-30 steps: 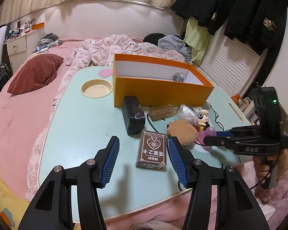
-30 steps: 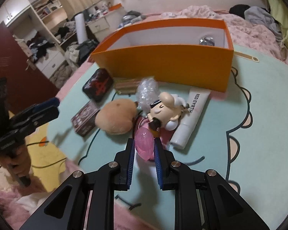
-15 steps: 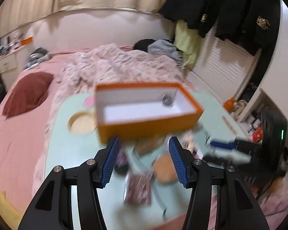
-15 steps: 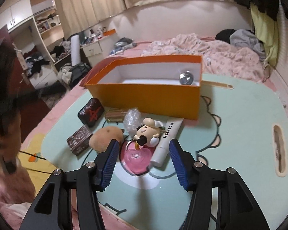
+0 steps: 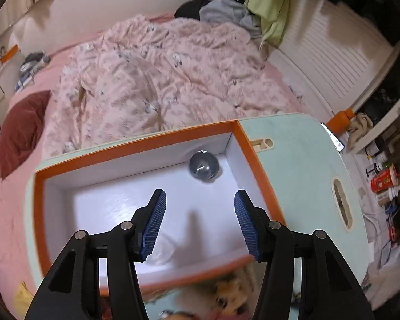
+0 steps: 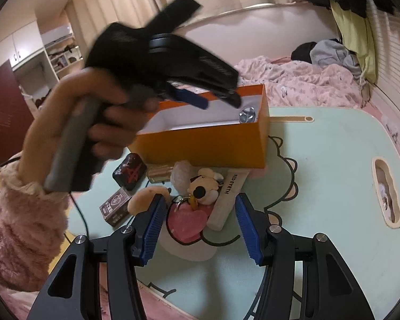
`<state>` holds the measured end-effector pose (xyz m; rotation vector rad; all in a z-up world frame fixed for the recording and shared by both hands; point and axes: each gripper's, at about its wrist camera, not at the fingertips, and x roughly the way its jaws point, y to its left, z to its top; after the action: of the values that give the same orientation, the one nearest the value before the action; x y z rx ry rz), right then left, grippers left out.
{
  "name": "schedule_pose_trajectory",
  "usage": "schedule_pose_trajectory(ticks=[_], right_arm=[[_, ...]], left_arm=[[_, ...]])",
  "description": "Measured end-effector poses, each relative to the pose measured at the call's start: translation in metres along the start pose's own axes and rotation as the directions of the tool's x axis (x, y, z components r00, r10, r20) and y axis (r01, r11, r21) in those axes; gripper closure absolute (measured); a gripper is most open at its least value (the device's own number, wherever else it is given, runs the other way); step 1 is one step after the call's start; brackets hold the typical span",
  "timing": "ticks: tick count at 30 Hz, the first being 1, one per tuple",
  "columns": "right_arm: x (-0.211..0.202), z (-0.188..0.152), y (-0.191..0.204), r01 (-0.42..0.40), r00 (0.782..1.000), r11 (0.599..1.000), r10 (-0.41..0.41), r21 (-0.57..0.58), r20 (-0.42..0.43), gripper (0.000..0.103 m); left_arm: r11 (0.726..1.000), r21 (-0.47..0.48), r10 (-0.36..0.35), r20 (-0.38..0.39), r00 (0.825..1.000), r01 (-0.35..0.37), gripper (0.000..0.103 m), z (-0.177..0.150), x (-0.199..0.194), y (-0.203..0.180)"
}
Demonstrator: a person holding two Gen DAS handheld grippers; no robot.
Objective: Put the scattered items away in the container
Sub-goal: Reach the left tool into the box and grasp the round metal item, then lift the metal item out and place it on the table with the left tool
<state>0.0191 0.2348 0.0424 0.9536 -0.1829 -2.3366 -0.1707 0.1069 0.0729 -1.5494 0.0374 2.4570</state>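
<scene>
Over the orange box (image 5: 136, 144): left tool (image 5: 200, 221), released, empty | near of box: heart keyring (image 6: 186, 221) between right tool's (image 6: 200, 229) released fingers, nearer arm

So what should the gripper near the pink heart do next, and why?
Probably ease the right gripper down and close it on the pink heart. Its jaws stand open on either side of the heart, which lies on the table outside the orange box. The left gripper hangs open and empty over the box, so nothing is on its way in.
</scene>
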Motion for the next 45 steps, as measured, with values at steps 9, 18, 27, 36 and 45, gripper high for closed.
schedule_pose_trajectory(ticks=[9, 18, 27, 36, 45], right_arm=[[0.001, -0.007, -0.008, 0.005, 1.0, 1.0, -0.005, 0.005, -0.018, 0.049], [-0.014, -0.005, -0.027, 0.001, 1.0, 0.998, -0.001, 0.06, 0.011, 0.049], [-0.014, -0.006, -0.027, -0.025, 1.0, 0.998, 0.024, 0.066, 0.007, 0.048], [-0.013, -0.007, -0.028, -0.039, 0.999, 0.997, 0.039, 0.074, -0.004, 0.048], [-0.01, -0.007, -0.028, -0.045, 0.999, 0.996, 0.047, 0.076, -0.013, 0.047]], left_arm=[[0.999, 0.007, 0.041, -0.068, 0.997, -0.04, 0.049, 0.007, 0.036, -0.006], [0.999, -0.025, 0.026, -0.078, 0.997, -0.028, 0.049, 0.019, 0.047, -0.005], [0.996, -0.073, 0.037, -0.062, 0.997, -0.042, 0.049, 0.033, 0.056, 0.005], [0.995, -0.047, 0.084, -0.085, 0.993, -0.088, 0.086, 0.025, 0.059, 0.009], [0.995, -0.07, 0.07, -0.065, 0.995, -0.074, 0.078, 0.026, 0.059, 0.004]])
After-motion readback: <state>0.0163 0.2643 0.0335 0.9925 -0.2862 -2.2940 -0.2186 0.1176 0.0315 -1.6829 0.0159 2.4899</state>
